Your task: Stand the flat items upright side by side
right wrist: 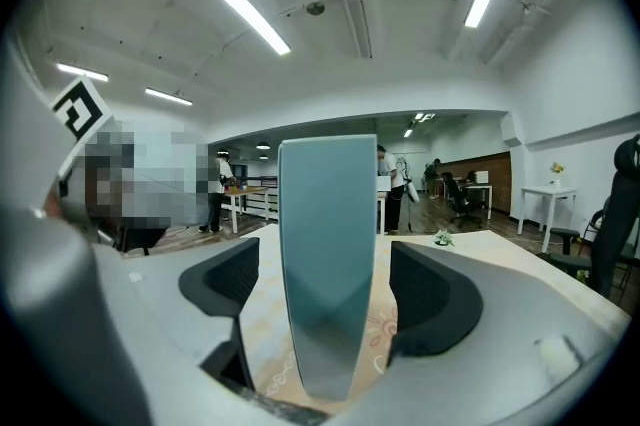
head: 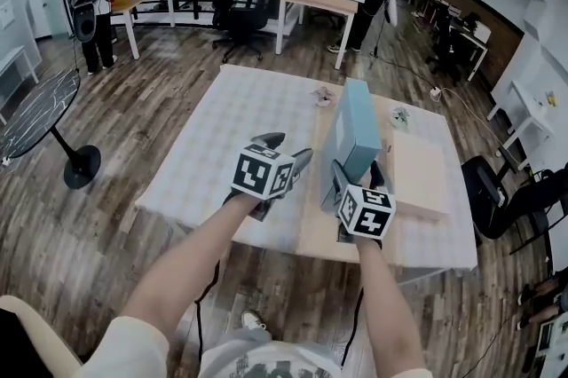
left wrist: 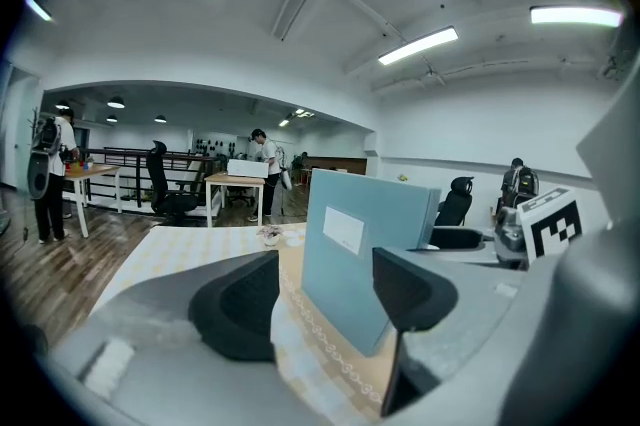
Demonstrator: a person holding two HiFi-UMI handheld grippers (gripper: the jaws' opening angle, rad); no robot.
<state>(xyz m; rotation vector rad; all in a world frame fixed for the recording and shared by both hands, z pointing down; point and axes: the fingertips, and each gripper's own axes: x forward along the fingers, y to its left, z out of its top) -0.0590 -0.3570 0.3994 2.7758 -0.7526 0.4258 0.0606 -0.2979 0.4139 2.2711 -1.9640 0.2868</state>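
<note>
Covering the surface (head: 312, 236): pale checked cloth (head: 222, 128).
Blue folder (head: 355, 128): upright on its edge mid-surface; pale board (head: 419, 174) lies flat just right of it.
Left tool (head: 286, 147): released, jaws apart, empty, left of the blue folder.
Right tool (head: 357, 177): released, jaws wide either side of the blue folder's near edge, not pressing.
Room: wood-plank floor (head: 133, 83), round black table (head: 40, 106), people at far desks.

the light blue folder box (head: 353, 135) stands upright on a narrow edge, near the middle of the table (head: 222, 132), with one thin end turned towards the person. one broad side carries a white label (left wrist: 343, 231). just beside it, on its right, the beige flat board (head: 419, 174) lies flat on the table, not stood up.
</note>
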